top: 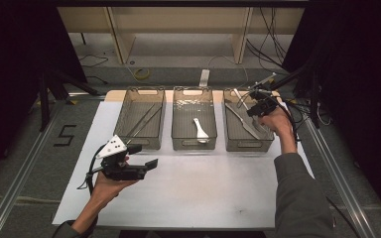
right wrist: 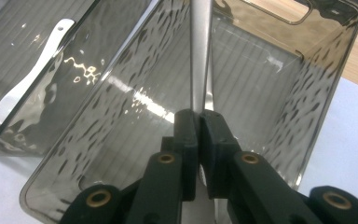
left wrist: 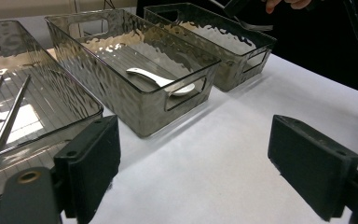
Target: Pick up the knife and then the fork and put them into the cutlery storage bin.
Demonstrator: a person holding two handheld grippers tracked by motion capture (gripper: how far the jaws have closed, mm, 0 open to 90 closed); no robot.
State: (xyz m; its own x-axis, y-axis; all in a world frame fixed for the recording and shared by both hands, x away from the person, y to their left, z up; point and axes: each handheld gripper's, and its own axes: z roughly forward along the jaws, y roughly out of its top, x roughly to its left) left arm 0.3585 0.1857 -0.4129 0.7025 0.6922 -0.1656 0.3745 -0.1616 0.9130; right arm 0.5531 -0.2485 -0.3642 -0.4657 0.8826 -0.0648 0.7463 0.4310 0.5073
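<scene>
Steel utensil handle (right wrist: 200, 56) pinched in my right gripper (right wrist: 199, 116) – over the bin at two o'clock (top: 248, 130) – left gripper (left wrist: 191, 172) jaws spread wide, empty

Left tongs (top: 141, 156) held level with jaws wide apart; right tongs (top: 254, 106) reach forward, jaws pressed together.

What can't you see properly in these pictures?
- Flat silver metal utensil in the right gripper: its working end is cut off by the top edge of the right gripper view, and too small in the high view.
- Left smoky clear plastic bin: the left gripper view's edge crops it, so its thin metal rods show partly.
</scene>
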